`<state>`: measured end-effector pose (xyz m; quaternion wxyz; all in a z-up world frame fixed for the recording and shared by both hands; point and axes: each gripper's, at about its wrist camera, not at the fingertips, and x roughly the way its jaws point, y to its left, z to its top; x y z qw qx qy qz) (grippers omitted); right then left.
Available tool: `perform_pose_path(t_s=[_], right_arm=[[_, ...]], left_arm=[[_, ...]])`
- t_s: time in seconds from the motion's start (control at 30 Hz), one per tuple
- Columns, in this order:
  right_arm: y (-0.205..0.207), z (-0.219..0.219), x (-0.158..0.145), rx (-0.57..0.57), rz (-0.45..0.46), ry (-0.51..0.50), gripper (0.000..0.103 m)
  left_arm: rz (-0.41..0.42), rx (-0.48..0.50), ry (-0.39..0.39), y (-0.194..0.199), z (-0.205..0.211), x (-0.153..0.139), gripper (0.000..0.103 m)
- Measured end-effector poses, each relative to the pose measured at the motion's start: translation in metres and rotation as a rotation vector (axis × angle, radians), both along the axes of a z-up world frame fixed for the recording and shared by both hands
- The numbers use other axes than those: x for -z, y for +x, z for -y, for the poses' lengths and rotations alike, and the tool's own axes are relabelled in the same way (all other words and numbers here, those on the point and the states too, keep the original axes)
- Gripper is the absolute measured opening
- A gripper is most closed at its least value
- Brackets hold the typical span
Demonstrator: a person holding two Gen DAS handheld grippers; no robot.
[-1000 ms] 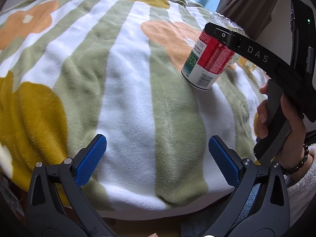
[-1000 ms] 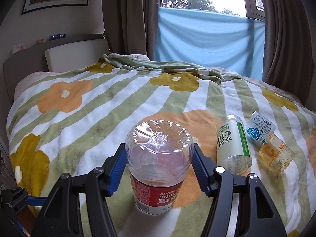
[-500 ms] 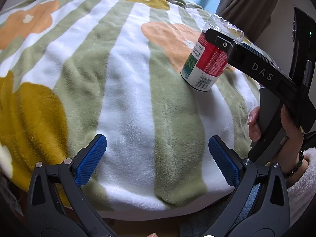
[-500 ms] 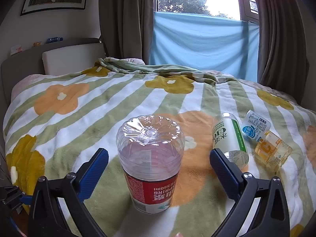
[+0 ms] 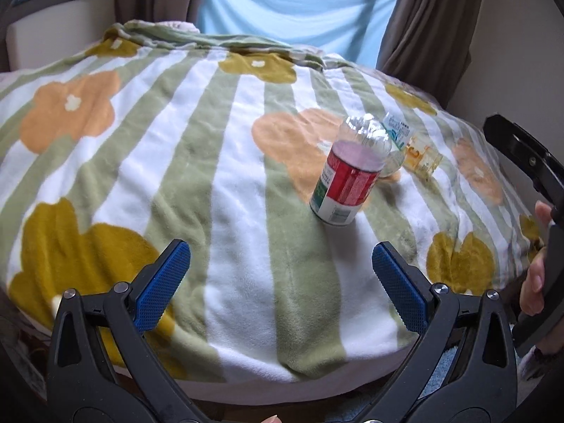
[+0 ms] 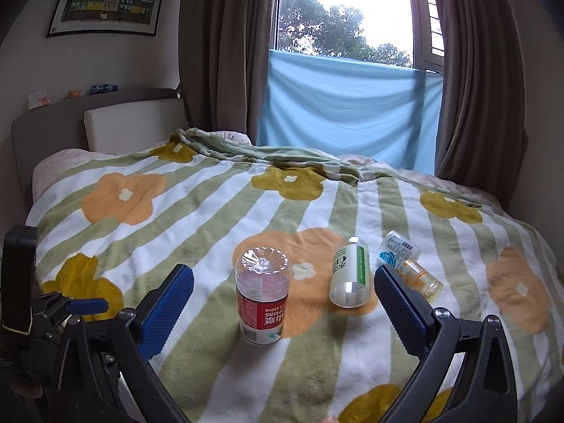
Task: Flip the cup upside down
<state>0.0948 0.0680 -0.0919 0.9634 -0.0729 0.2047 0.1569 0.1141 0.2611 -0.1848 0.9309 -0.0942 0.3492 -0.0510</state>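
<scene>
Cup (image 6: 262, 294) inverted on blanket (image 6: 197, 232), ahead of and between released right gripper (image 6: 283, 303) fingers.

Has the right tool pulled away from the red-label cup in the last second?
Yes. The right tool has opened and backed off toward the bed's near edge; the cup now stands free, upside down on the orange flower.

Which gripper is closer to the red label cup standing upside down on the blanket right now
Right, though only slightly. The right gripper is open with the red-label cup just ahead between its fingers; the left gripper is open too, back near the bed's edge.
</scene>
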Motion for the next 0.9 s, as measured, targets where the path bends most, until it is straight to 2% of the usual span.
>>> perform_pose_path(t_s=[0.17, 0.33, 0.63, 0.77, 0.9], right_arm=[[-0.048, 0.018, -0.046, 0.123, 0.074, -0.017, 0.102], [-0.081, 0.035, -0.072, 0.205, 0.080, 0.047, 0.102], [-0.102, 0.044, -0.070, 0.270, 0.116, 0.088, 0.102], [-0.106, 0.047, -0.073, 0.282, 0.155, 0.073, 0.102], [-0.104, 0.053, -0.078, 0.293, 0.163, 0.074, 0.102]], left_arm=[[0.184, -0.022, 0.048, -0.035, 0.002, -0.076, 0.103], [0.299, -0.069, 0.122, -0.072, 0.007, -0.118, 0.103], [0.407, -0.093, 0.225, -0.105, 0.024, -0.135, 0.103], [0.435, -0.083, 0.196, -0.105, 0.027, -0.139, 0.103], [0.455, -0.094, 0.201, -0.102, 0.031, -0.143, 0.103]])
